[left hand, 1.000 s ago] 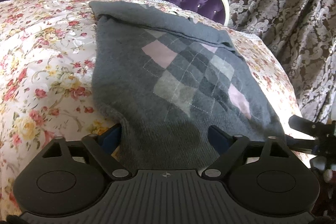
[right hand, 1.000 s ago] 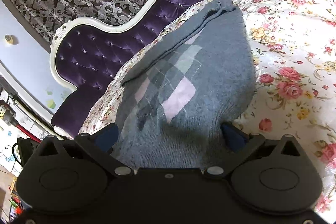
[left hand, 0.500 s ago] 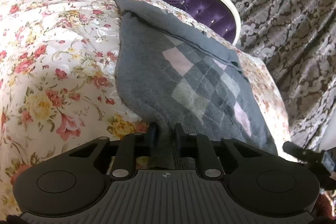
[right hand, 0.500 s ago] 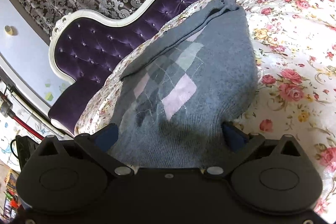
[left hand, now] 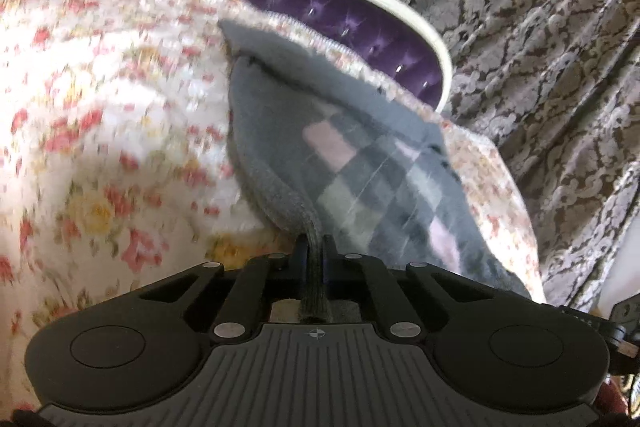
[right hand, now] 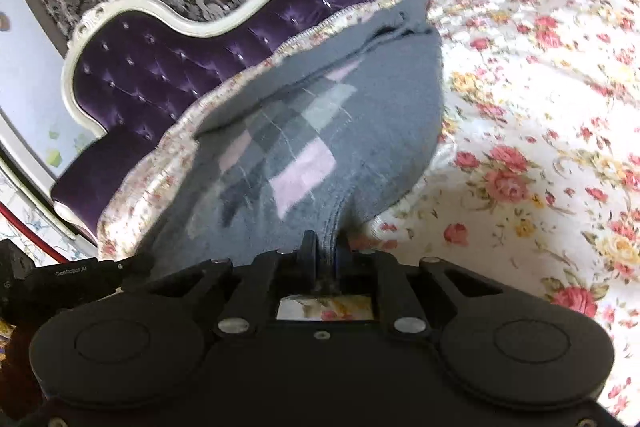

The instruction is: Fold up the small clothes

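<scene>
Grey argyle sweater (left hand: 352, 163) spread flat on a floral bedspread (left hand: 100, 131), stretching away ahead of both sets of fingers toward a purple tufted headboard (left hand: 304, 7) with a cream frame. Pink, pale grey and dark diamonds down the middle of the knit; a folded band of plain grey across the far end, just short of the bedspread's trimmed edge.

Left gripper (left hand: 315, 247): fingers drawn together and clamped on the near hem of the sweater, a narrow bunched ridge of grey knit standing up between the pads and running back toward the camera. Hem lifted slightly off the bedspread at that pinch, cloth fanning out ahead and to the right of the fingers. Floral bedspread to the left of the fingers, blurred. Patterned grey-brown curtain (left hand: 540, 47) well beyond, to the upper right.

Right gripper (right hand: 326, 247): jaws closing, with a gathered fold of the same hem between the blue pads and pressed by them. Sweater fanning out ahead and to the left of these fingers; bare floral bedspread to their right. Strip of bedspread visible through the gap in the gripper body just behind the fingers. Black body of the other gripper at the left edge of the right wrist view, beside the sweater's near corner.
</scene>
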Demonstrator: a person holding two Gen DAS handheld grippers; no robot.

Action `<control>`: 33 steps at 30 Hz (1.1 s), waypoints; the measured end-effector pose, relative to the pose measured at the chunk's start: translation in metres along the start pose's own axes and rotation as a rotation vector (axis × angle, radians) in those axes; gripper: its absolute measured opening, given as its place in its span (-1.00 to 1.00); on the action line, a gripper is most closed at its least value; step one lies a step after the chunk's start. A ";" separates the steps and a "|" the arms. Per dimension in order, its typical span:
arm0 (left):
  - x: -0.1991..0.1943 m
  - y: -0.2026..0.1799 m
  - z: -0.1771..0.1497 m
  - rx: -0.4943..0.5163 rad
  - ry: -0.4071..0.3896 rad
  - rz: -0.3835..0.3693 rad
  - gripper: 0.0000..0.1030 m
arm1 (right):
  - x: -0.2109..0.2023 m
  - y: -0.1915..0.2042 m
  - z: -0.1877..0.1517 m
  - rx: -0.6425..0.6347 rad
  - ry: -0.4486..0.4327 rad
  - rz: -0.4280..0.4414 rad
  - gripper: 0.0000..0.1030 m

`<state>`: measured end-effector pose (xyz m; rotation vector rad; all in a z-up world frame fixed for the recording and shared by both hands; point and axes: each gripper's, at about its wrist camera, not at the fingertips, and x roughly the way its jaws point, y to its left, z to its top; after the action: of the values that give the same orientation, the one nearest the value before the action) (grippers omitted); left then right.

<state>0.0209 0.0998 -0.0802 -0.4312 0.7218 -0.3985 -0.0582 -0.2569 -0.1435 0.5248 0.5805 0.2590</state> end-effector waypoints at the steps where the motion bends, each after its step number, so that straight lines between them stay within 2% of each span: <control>1: -0.003 -0.003 0.004 0.006 -0.013 -0.007 -0.89 | -0.003 0.001 0.002 0.005 -0.010 0.012 -0.67; 9: -0.015 -0.029 0.062 0.078 -0.118 -0.076 -0.92 | -0.014 0.017 0.051 0.005 -0.109 0.107 -0.68; 17: 0.017 -0.036 0.145 0.091 -0.186 -0.137 -0.92 | 0.010 0.031 0.127 -0.013 -0.190 0.195 -0.68; 19: 0.035 -0.034 0.166 0.101 -0.213 -0.121 -0.92 | 0.023 0.030 0.149 -0.024 -0.211 0.200 -0.68; 24: 0.098 -0.015 0.207 0.063 -0.213 -0.072 -0.92 | 0.074 0.015 0.202 -0.023 -0.245 0.164 -0.68; 28: 0.155 -0.001 0.227 0.028 -0.184 -0.006 -0.92 | 0.124 -0.005 0.233 -0.010 -0.247 0.111 -0.68; 33: 0.216 0.020 0.237 -0.015 -0.110 0.075 -0.92 | 0.193 -0.032 0.254 0.032 -0.191 0.028 -0.68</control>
<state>0.3389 0.0680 -0.0483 -0.4356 0.6324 -0.2967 0.2480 -0.3127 -0.0676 0.5814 0.3920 0.2235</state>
